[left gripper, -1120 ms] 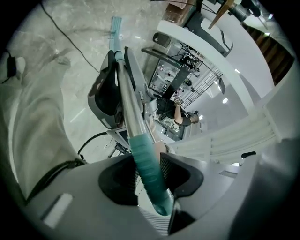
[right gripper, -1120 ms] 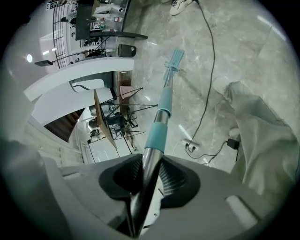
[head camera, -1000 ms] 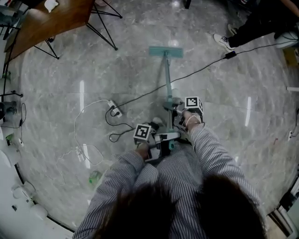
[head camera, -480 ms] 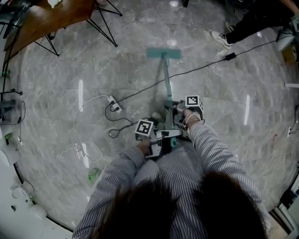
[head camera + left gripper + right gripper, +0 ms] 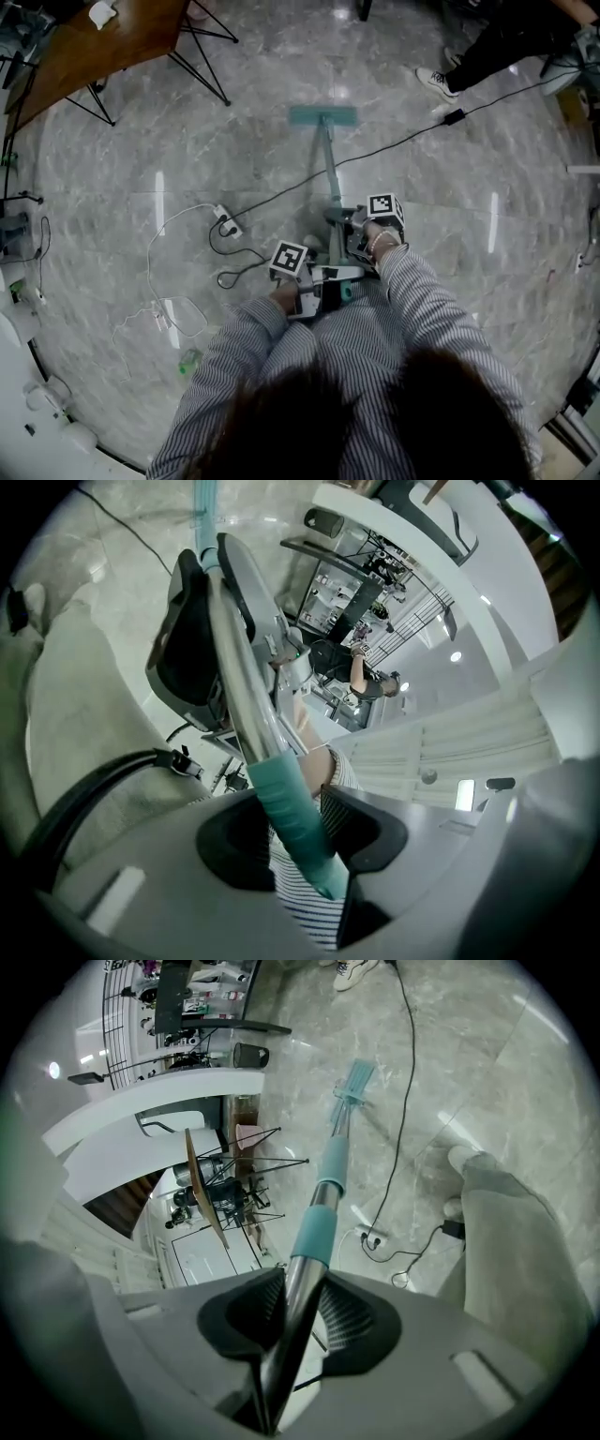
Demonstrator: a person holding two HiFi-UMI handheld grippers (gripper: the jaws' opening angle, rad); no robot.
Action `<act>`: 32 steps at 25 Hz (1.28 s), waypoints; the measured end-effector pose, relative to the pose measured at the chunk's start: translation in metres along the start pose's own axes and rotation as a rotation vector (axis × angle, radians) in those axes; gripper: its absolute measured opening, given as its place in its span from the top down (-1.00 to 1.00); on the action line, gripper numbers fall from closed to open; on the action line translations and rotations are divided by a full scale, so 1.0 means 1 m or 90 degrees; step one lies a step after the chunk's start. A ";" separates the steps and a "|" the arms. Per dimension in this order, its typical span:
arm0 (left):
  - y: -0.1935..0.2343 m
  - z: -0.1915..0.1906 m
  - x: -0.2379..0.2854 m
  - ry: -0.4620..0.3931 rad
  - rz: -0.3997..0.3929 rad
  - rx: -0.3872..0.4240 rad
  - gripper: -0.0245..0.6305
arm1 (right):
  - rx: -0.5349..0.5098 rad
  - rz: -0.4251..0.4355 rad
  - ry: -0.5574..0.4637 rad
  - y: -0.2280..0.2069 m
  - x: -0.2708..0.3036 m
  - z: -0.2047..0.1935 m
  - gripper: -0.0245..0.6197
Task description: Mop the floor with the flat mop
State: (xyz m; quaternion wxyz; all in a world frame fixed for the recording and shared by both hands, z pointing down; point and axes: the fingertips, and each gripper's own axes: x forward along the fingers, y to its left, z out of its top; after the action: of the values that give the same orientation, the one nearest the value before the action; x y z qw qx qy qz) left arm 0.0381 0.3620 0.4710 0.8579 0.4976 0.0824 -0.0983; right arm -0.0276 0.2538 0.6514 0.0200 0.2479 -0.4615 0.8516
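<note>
The person is standing at the bottom of the head view and holding the flat mop (image 5: 330, 169) with both claws. The left gripper (image 5: 302, 841) is squeezing the green end of the pole, low in the middle. The right gripper (image 5: 298, 1312) is squeezing the shiny pole just above it. The mop head (image 5: 322, 115) is lying flat on the grey floor (image 5: 234, 103) in the upper middle. A black cable (image 5: 403, 141) is crossing the pole. A wooden table (image 5: 103, 42) is standing in the upper left.
</note>
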 end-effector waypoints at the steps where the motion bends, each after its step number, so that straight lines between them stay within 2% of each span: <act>1: 0.000 -0.002 0.000 -0.004 -0.004 0.003 0.49 | -0.002 0.000 -0.002 0.000 -0.001 -0.002 0.57; 5: -0.014 0.006 0.000 -0.024 -0.024 0.021 0.49 | -0.014 0.009 -0.016 0.019 -0.002 0.006 0.57; 10: -0.056 0.107 -0.003 -0.058 -0.037 0.016 0.46 | -0.001 -0.003 -0.002 0.064 0.031 0.089 0.56; 18: -0.108 0.219 0.020 -0.128 -0.065 0.026 0.45 | -0.021 -0.019 0.034 0.126 0.043 0.193 0.56; 24: -0.149 0.302 0.043 -0.147 -0.063 0.029 0.45 | -0.051 -0.031 0.070 0.174 0.052 0.272 0.55; 27: -0.167 0.351 0.052 -0.171 -0.064 0.032 0.45 | -0.045 -0.022 0.063 0.200 0.057 0.317 0.55; 32: -0.193 0.436 0.073 -0.202 -0.094 0.048 0.45 | -0.046 -0.016 0.039 0.244 0.061 0.398 0.55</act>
State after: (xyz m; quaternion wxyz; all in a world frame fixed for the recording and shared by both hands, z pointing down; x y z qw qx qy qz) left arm 0.0791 -0.1177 0.5058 0.8314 0.5002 -0.0212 -0.2412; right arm 0.0154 -0.2148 0.6681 0.0534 0.2267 -0.4882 0.8411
